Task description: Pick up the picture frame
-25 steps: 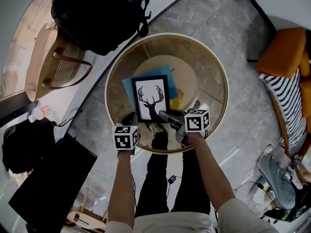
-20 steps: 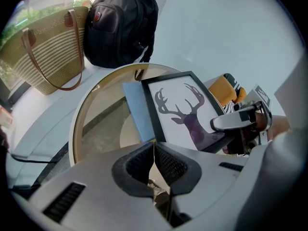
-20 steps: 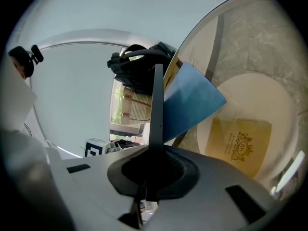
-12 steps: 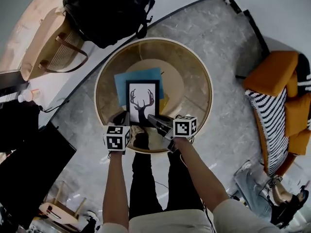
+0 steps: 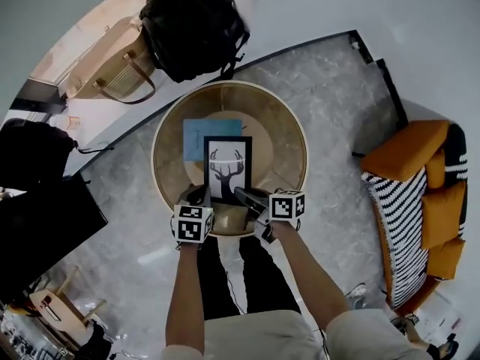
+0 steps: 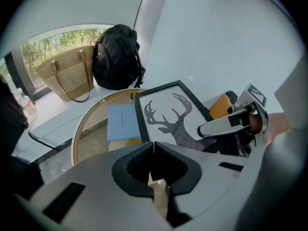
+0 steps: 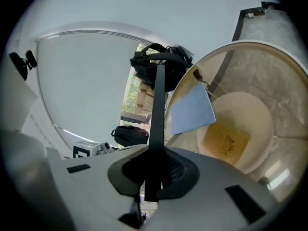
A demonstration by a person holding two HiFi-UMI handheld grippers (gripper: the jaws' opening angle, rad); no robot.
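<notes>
The picture frame [image 5: 227, 166], black-edged with a deer silhouette on white, hangs tilted over the round glass table [image 5: 300, 145]. My right gripper [image 5: 244, 195] is shut on its near right edge. In the right gripper view that edge shows as a thin black bar [image 7: 159, 95] clamped between the pads [image 7: 155, 150]. My left gripper [image 5: 198, 199] is shut, with its closed tips [image 6: 153, 146] at the frame's near left corner [image 6: 168, 114]. Whether they touch it is hidden. The right gripper's finger [image 6: 224, 125] lies across the frame's lower right.
A blue sheet [image 5: 204, 136] lies on the glass behind the frame, and a yellow card [image 7: 225, 141] rests on the cream shelf below. A black backpack [image 5: 196, 28] and tan tote [image 5: 112, 70] stand beyond the table. An orange sofa [image 5: 420, 201] is at the right.
Both grippers have risen with the frame, which has turned from slanted to nearly square with the view. The table and room look smaller and farther off now.
</notes>
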